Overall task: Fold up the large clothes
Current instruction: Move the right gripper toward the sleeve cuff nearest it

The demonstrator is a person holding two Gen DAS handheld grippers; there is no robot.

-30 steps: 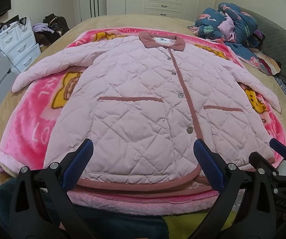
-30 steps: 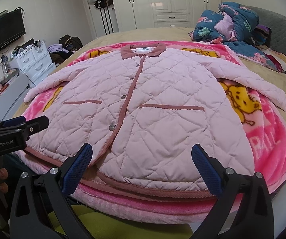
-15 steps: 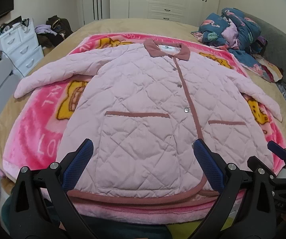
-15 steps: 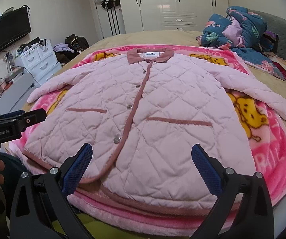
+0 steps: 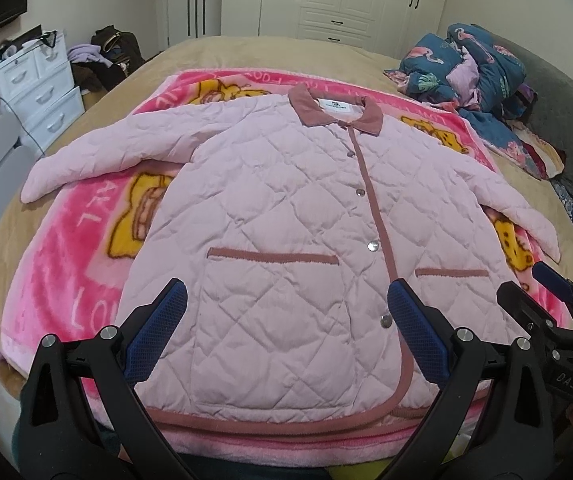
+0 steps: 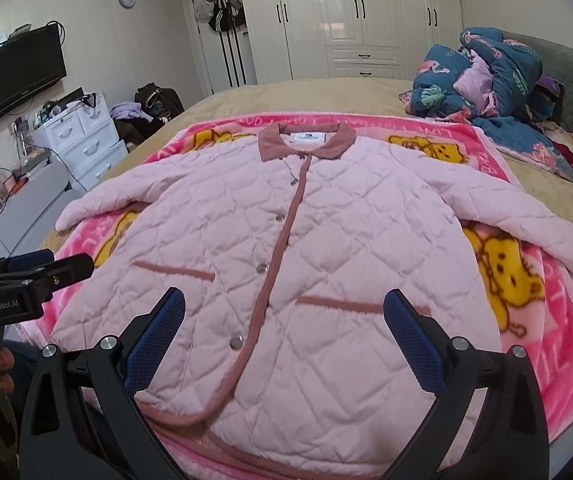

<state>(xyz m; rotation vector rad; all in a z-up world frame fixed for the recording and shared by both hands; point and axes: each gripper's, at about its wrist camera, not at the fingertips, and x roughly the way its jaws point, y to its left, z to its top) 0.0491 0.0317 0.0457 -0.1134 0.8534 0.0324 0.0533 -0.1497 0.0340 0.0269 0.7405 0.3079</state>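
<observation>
Pink quilted jacket (image 5: 286, 240) lies flat, front up, buttoned, on a pink cartoon blanket (image 5: 66, 248) spread over the bed (image 5: 246, 52). Hem runs along the bed's near edge; collar (image 5: 336, 114) points toward the far edge. Both sleeves spread out sideways, left sleeve (image 5: 98, 152) toward the bed's left edge, right sleeve (image 6: 526, 216) toward the right edge. Two trimmed pockets sit either side of the snap placket.

Left claw (image 5: 286, 344) hovers above the hem on the jacket's left half, jaws wide apart, nothing between the blue pads (image 5: 156, 336). Right claw (image 6: 282, 344) hovers above the hem just right of the placket, also wide open and holding nothing. Each claw shows at the edge of the other's view, near but apart. Neither seems to touch the fabric, tho the fisheye angle makes the gap hard to judge.

Bundle of blue floral bedding (image 6: 486, 84) is heaped at the bed's far right corner. White drawers (image 6: 82, 140) stand beside the bed's left edge, TV (image 6: 18, 72) on the wall above, wardrobe (image 6: 358, 16) beyond the far edge.
</observation>
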